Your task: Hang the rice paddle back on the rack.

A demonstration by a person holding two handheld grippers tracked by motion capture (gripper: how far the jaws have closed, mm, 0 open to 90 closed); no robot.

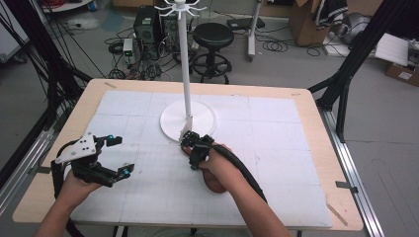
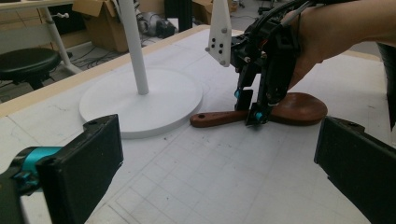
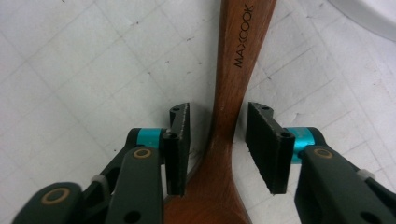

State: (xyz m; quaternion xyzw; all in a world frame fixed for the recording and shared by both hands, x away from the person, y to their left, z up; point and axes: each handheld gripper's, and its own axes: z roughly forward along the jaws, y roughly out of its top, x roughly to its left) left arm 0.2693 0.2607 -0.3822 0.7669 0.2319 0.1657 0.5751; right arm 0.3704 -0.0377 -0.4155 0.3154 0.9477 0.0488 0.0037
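- Wooden spoon (image 3: 224, 140) lying flat on the bench (image 1: 306, 148), thin end just beside the round foot of the white stand (image 2: 140, 100), scoop end toward the person.
- Right tool (image 3: 218, 116) pointing down over the spoon's neck, one jaw on each side. A thin gap on both sides, so spread a little and not pinching yet.
- Left tool (image 1: 123, 154) spread wide with nothing in it, hanging over the bench well apart from the spoon.
- Could slip. Neck of the spoon smooth, getting wider toward the scoop. Squeezing on a slanted edge like that may push the spoon out from between the pads instead of gripping it.
- Could tip. Grip spot near the scoop, so the long thin end may swing down or twist when lifted. A soft squeeze would let it turn in the pads.
- Could scrape. Jaw tips very low, close to the bench. Pushing down more may jam them into the white sheet, or press the spoon flat so it cannot come up.
- Could bump the stand. Thin end almost at the foot of the stand. A sideways pull or a quick swing may knock into the foot or the pole and shake the whole stand.
- Could miss one side. Left jaw looks a little closer than the right one, so one pad may touch first and slide the spoon across the bench before the other pad gets there.
- Safest guess: squeeze slowly and evenly, then lift straight up before turning toward anything.
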